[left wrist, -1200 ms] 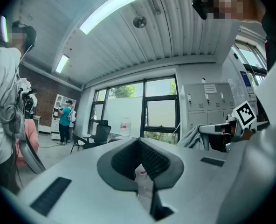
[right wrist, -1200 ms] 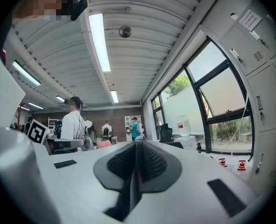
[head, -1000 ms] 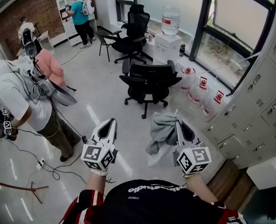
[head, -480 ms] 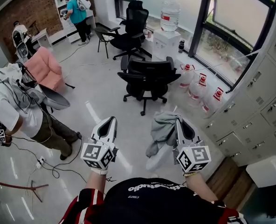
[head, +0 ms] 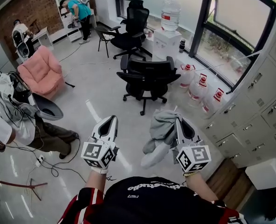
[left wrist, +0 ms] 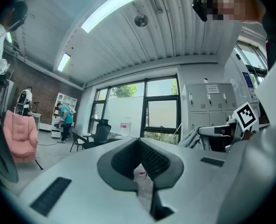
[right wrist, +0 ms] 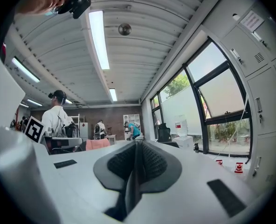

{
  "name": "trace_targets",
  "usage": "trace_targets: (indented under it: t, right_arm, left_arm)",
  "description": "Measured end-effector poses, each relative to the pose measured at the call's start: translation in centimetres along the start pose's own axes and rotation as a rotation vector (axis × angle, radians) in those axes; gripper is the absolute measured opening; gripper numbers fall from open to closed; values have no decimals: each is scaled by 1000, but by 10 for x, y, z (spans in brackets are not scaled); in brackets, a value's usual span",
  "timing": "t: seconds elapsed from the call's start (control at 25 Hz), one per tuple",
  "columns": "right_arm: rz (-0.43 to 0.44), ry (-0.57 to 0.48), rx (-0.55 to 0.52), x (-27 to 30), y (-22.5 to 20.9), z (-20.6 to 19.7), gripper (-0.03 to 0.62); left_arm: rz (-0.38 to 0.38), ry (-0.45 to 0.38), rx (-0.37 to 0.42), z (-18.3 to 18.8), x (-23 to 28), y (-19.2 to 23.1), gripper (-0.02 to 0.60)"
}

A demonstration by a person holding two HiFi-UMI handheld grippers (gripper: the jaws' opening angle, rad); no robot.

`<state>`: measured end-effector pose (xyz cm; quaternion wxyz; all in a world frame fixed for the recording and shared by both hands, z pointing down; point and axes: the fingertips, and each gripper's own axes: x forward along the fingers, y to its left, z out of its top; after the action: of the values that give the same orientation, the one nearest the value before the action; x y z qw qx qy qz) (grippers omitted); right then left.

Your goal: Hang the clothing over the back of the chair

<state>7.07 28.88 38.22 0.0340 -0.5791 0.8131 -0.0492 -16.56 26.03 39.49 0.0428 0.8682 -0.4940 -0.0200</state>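
Note:
The clothing [head: 160, 127] is a grey garment that hangs limp from my right gripper [head: 176, 121], which is shut on its upper edge. In the right gripper view the jaws [right wrist: 137, 146] are pressed together with only a thin dark sliver between the pads. My left gripper [head: 112, 120] is held level beside it, shut and holding nothing; its pads [left wrist: 139, 143] meet at the tips. The black office chair [head: 147, 76] stands a few steps ahead on the floor, its back facing me. The left gripper view also catches the clothing [left wrist: 194, 136] off to its right.
A second black chair [head: 133, 29] and a water dispenser [head: 170, 18] stand by the windows. Water jugs [head: 201, 90] sit right of the chair, next to grey lockers [head: 264, 101]. A person [head: 12, 118], a pink armchair [head: 40, 71] and floor cables [head: 44, 164] are at left.
The person at left has shifted further left, uncovering the pink armchair. The garment's lower end has swung slightly left. Both grippers have barely moved.

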Motion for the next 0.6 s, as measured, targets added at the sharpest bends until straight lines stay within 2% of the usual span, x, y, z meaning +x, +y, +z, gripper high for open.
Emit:
trace_targets:
  t: [0.6]
  right_arm:
    - [44,-5,39,19,-55,3,29]
  left_arm:
    - [36,-21,-6,0,43,-35,25]
